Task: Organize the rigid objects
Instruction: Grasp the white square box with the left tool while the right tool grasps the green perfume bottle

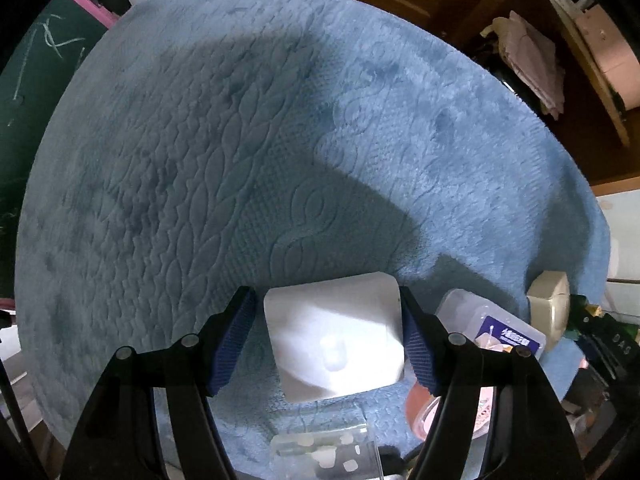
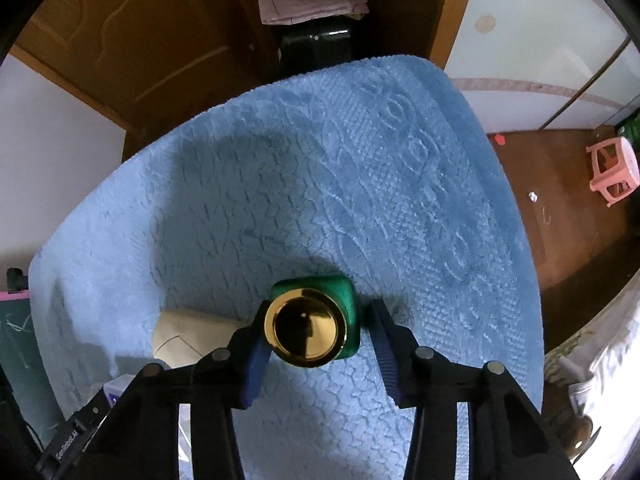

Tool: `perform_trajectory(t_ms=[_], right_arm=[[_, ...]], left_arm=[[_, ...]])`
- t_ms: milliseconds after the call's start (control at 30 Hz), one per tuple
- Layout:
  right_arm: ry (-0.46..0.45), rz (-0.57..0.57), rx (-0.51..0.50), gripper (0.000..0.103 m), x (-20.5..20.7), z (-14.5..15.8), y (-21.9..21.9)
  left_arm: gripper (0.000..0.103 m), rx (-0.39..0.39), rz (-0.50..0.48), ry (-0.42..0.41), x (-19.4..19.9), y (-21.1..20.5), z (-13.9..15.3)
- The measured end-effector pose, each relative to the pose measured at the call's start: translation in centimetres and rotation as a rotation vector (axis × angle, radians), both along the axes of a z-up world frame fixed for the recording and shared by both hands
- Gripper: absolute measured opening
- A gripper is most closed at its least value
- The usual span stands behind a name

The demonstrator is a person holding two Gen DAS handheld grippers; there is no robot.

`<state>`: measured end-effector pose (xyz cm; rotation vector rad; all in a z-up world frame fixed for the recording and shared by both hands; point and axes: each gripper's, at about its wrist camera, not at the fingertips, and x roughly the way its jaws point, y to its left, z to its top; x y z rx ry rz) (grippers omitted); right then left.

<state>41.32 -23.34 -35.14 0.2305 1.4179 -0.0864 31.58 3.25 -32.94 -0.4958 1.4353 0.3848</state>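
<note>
In the left wrist view a white square box (image 1: 336, 344) lies on the blue rug (image 1: 240, 152). My left gripper (image 1: 325, 300) points down with its fingers on either side of the box. It is open, and a strip of rug shows beside the left pad. In the right wrist view a green bottle (image 2: 346, 294) with a shiny gold cap (image 2: 306, 326) stands upright on the rug (image 2: 360, 168). My right gripper (image 2: 320, 306) straddles it from above. The left pad is at the cap's edge, and a narrow dark gap shows between the right pad and the bottle.
A clear plastic box with a blue label (image 1: 494, 330), a beige object (image 1: 550, 304), a pink round thing (image 1: 424, 412) and a clear container (image 1: 324, 454) crowd the rug's near right. The beige object (image 2: 188, 336) also lies left of the bottle. A pink stool (image 2: 612, 172) stands on the floor.
</note>
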Motion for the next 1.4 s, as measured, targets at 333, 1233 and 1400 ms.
perform_trajectory(t_ms=[333,1233,1400], right_arm=[[-0.023,0.048,-0.008,0.041,-2.5,0.6,0.7],[-0.344,0.298,0.212,0.041,-29.7,21.9,2.6],[-0.358,0.391,0.166,0.041,-34.5,21.2,4.5]], left_arm=[[0.060,0.015,-0.024,-0.027,-1.9,-0.3,0.6],[0.060,0.026,-0.376,-0.352,-20.7,-2.7,21.9],[0.060,0.091,-0.426,-0.365,-24.1,-4.1,20.9]])
